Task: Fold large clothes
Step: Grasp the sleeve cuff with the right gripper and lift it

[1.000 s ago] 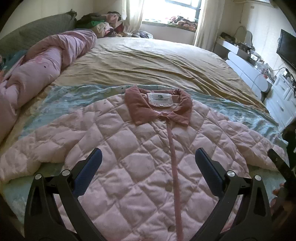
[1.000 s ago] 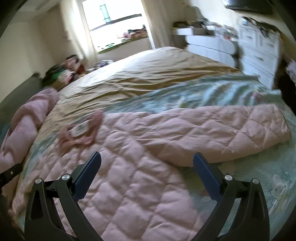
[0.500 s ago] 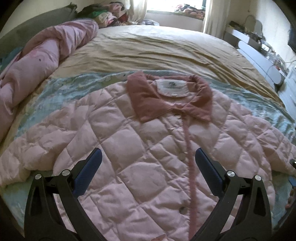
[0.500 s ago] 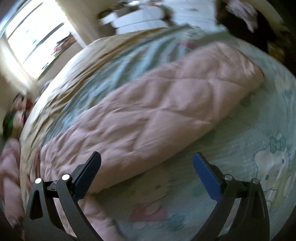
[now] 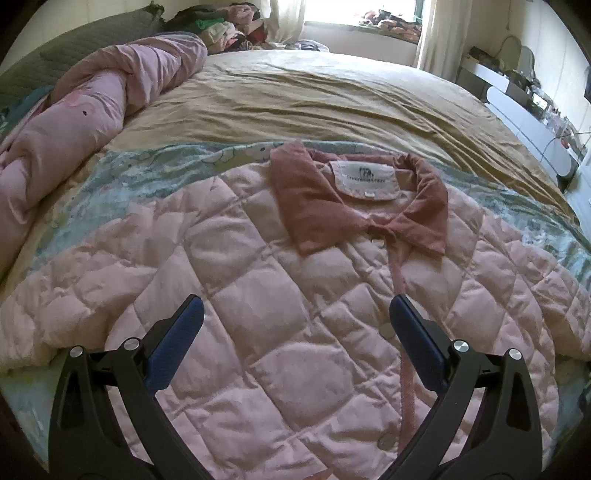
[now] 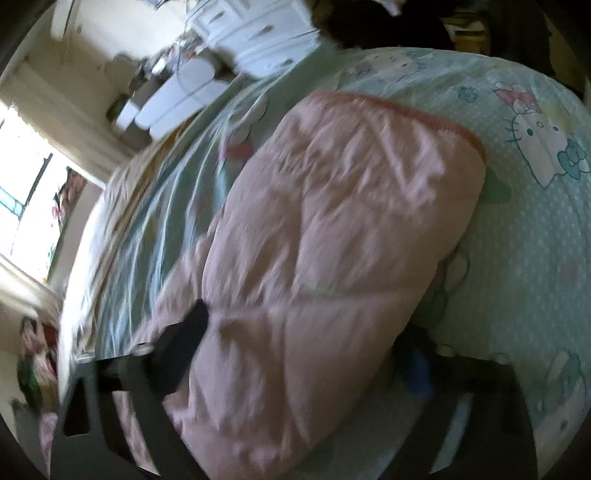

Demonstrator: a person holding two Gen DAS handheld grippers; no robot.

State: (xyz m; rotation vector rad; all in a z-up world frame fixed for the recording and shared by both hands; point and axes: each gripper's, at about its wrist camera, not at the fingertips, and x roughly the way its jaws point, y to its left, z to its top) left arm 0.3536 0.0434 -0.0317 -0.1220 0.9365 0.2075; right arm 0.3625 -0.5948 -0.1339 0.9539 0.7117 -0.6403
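Observation:
A pale pink quilted jacket (image 5: 258, 295) lies face up on the bed, its darker pink collar (image 5: 317, 206) and white label away from me. My left gripper (image 5: 295, 325) hovers low over the jacket's chest, open, with nothing between its blue pads (image 5: 177, 343). In the blurred, rolled right wrist view the jacket's sleeve (image 6: 332, 240) stretches away to its cuff (image 6: 443, 125). My right gripper (image 6: 306, 339) straddles this sleeve and its jaws are closing around it; I cannot make out the pads pressing it.
A mint cartoon-print sheet (image 6: 535, 229) lies under the jacket, over a tan bedspread (image 5: 314, 96). A rolled pink duvet (image 5: 74, 122) runs along the left. Clothes pile near the window (image 5: 236, 26). White drawers (image 6: 258, 26) and a bench stand beside the bed.
The left gripper sank and came closer to the jacket's chest, then held still. The right gripper swung down along the sleeve while rolling, and the sleeve now fills the gap between its fingers.

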